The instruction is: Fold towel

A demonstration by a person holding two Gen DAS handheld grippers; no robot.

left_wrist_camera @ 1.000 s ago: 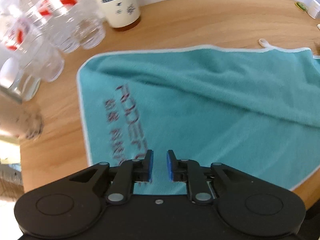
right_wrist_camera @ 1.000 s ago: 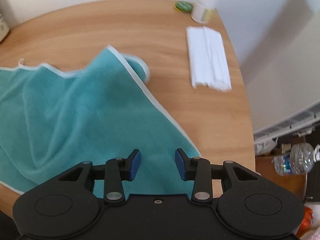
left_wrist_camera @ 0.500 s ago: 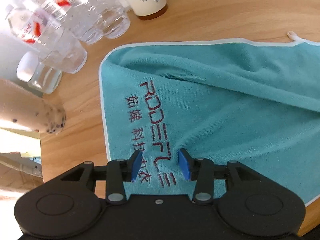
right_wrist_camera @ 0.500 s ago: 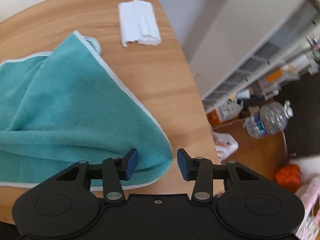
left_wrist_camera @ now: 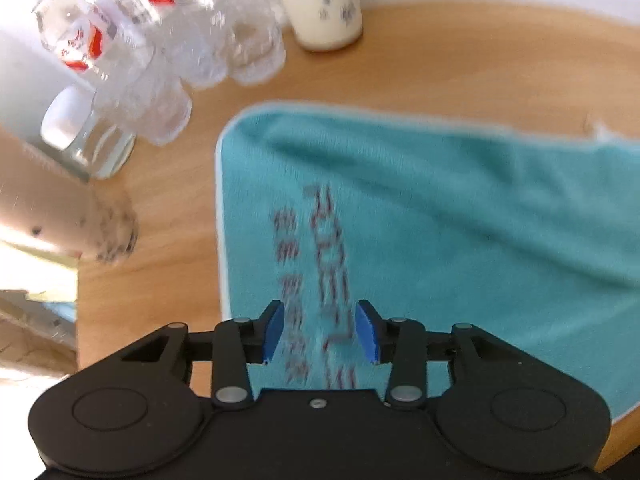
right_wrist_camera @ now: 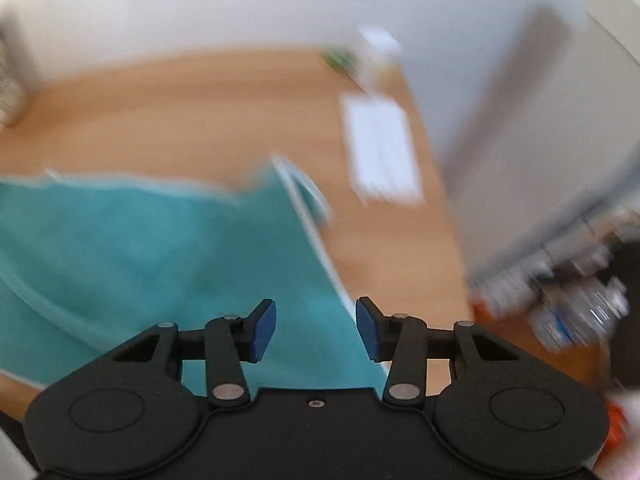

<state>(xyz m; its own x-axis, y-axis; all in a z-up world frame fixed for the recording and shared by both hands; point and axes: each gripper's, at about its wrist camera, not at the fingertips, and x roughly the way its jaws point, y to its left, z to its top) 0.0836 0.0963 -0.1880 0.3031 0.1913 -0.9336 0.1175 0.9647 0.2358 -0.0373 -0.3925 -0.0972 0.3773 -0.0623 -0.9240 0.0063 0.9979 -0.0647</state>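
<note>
A teal towel (left_wrist_camera: 440, 216) with a white hem and dark red lettering lies spread on the round wooden table (left_wrist_camera: 480, 60), rumpled with a long crease. My left gripper (left_wrist_camera: 320, 330) is open above the towel's near left part, over the lettering, holding nothing. In the right wrist view the same towel (right_wrist_camera: 140, 248) shows its right edge and a curled far corner. My right gripper (right_wrist_camera: 316, 328) is open over the towel's near right edge, with nothing between its fingers. Both views are blurred by motion.
Several clear water bottles (left_wrist_camera: 160, 40) with red labels, a glass jar (left_wrist_camera: 84, 136) and a cream paper cup (left_wrist_camera: 320, 4) stand at the table's far left. A white folded cloth (right_wrist_camera: 380, 148) and a small white jar (right_wrist_camera: 376, 56) lie at the far right, near the table edge.
The left gripper opened wider from nearly shut and shifted over the towel's left end. The right gripper swung right, then back toward the table; it stayed open.
</note>
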